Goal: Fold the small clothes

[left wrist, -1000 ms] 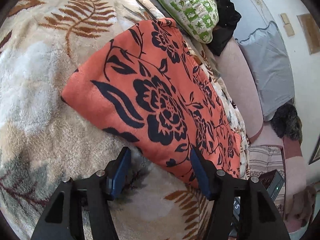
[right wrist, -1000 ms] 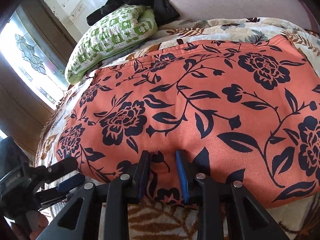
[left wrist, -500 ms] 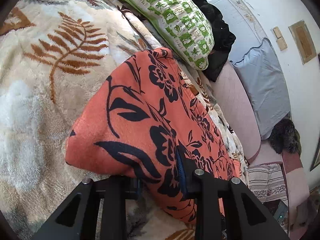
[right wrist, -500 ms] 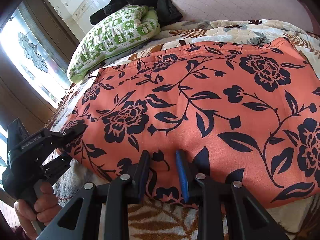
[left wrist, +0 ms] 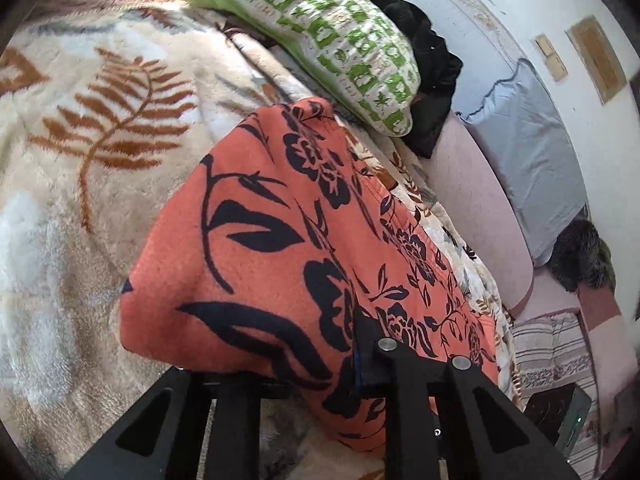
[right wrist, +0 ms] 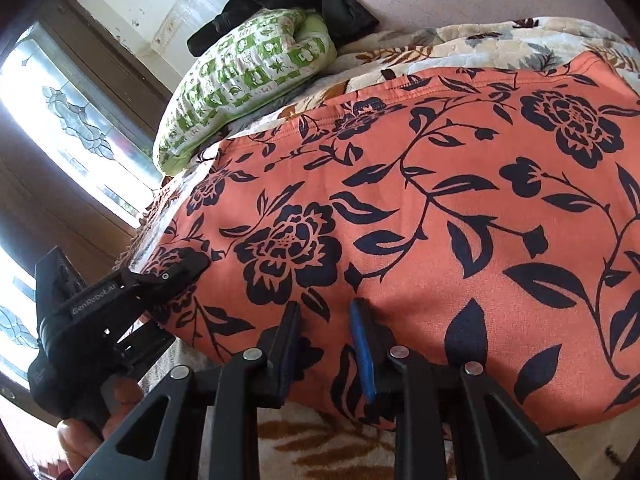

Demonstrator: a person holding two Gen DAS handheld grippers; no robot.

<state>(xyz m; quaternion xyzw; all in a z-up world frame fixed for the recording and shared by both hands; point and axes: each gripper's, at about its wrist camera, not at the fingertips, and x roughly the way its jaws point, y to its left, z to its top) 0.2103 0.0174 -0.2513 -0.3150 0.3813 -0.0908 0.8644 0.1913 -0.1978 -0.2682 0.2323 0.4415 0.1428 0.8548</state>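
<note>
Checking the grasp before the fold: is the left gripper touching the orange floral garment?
Touching. The left wrist view shows the left gripper closing on the orange floral garment's corner, fabric bunched between its fingers.

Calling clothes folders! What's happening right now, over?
Left tool closing on orange flowered cloth's corner. Right tool pinching its near edge. Green pillow beyond, nothing blocking.

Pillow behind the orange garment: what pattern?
Green and white patchwork-style print on the pillow; clearest in the left wrist view.

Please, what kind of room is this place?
Probably a bedroom or living room at home: a plush leaf-patterned blanket, a green-and-white pillow and a window beside it.
</note>
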